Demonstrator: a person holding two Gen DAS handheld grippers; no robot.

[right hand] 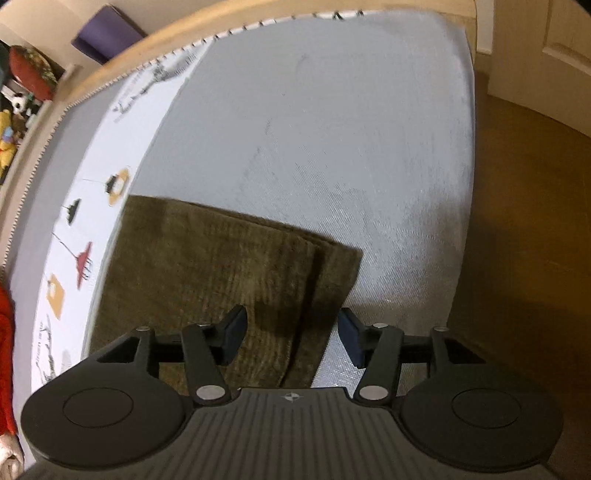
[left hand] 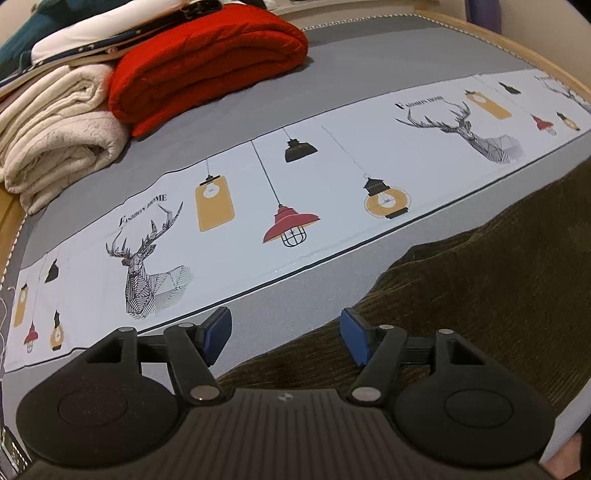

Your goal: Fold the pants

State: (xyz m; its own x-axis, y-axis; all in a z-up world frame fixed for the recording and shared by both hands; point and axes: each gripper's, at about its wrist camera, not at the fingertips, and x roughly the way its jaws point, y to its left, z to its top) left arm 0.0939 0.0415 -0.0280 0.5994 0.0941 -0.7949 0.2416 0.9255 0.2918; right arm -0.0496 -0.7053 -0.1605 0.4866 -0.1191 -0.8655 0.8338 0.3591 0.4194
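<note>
Nearest, left gripper (left hand: pixel 286 339): black housing, blue pads (left hand: pixel 218 334), jaws well apart, nothing between them, poised over the near grey sheet at the left edge of the pants. Right gripper (right hand: pixel 291 336): same build, jaws parted, empty, left pad over the cloth, right pad over bare sheet just past the cloth's right edge. Pants (right hand: pixel 221 273): dark olive-brown, ribbed like corduroy, folded into a flat rectangle of stacked layers, one lengthwise seam or fold line dark near the right side, far edge straight, far right corner square; laid on the near part of the bed, right of centre in the left wrist view (left hand: pixel 480 280), reaching up to the printed band at its far left corner. Bed sheet (right hand: pixel 332 129): pale grey, faintly creased, open beyond the pants. Printed band (left hand: pixel 258 192): white strip across the bed, stag heads in black line, hanging lamps in black, red and mustard; wording above each stag reading "FASHION HOME". Farther, at the bed's far left: cream fleece blanket (left hand: pixel 59 136), folded; red knitted throw (left hand: pixel 207 62), folded, touching it; white and dark textiles stacked behind, details unclear. Wooden bed frame (right hand: pixel 155 48) with stitched edging along the far side. Beyond: purple box (right hand: pixel 107 33), soft toys (right hand: pixel 11 125), blurred; brown floor (right hand: pixel 528 221) and pale door at right.
</note>
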